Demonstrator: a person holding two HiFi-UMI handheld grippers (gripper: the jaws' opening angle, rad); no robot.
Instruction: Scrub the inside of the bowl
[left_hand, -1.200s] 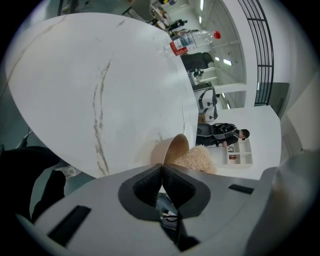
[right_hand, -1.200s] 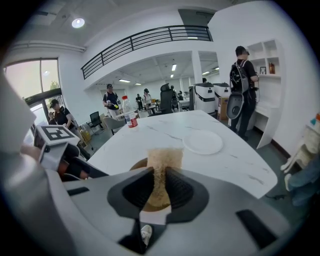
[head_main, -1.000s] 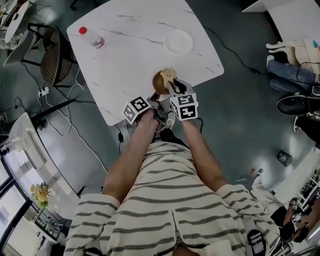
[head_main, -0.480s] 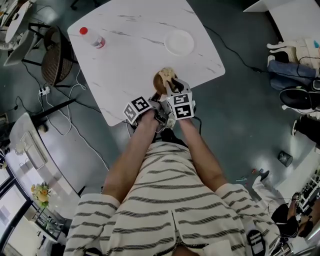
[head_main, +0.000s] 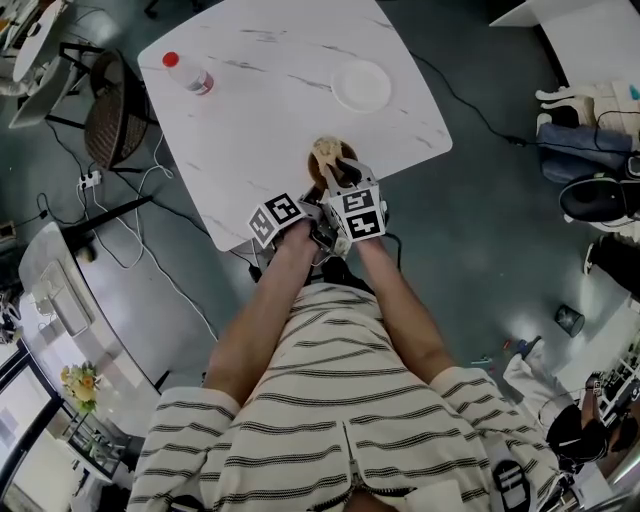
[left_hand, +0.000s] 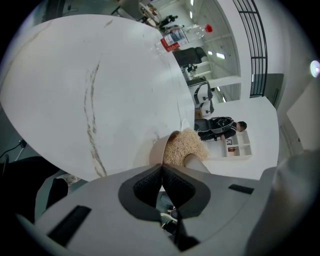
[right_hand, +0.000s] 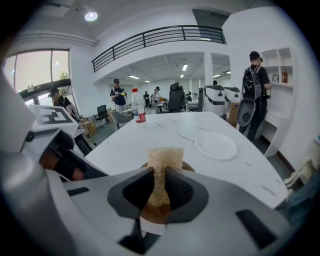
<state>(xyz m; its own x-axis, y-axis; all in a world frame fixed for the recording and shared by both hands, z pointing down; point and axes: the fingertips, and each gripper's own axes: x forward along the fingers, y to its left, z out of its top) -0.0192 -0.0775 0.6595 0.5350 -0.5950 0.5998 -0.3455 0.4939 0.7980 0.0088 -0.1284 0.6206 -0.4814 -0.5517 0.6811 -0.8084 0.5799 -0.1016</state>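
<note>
Gripping round brown bowl (head_main: 314, 172) on white marble table (head_main: 260, 90).
Pinching its rim with left gripper (left_hand: 161, 168); clamping tan fibrous pad (right_hand: 162, 156), inside bowl, in right gripper (right_hand: 159, 176).

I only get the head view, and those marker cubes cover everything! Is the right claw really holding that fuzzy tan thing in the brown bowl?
Observer: Yes. The right gripper view shows the right claw shut on the tan fibrous scrubbing pad, which sticks up out of the brown wooden bowl.
Operator: Is the left claw just sitting there?
Observer: No. In the left gripper view the left claw is shut on the bowl's rim, over the white marble table.
Operator: Is anybody nearby?
Observer: A person with a black backpack stands at white shelves beyond the table.
</note>
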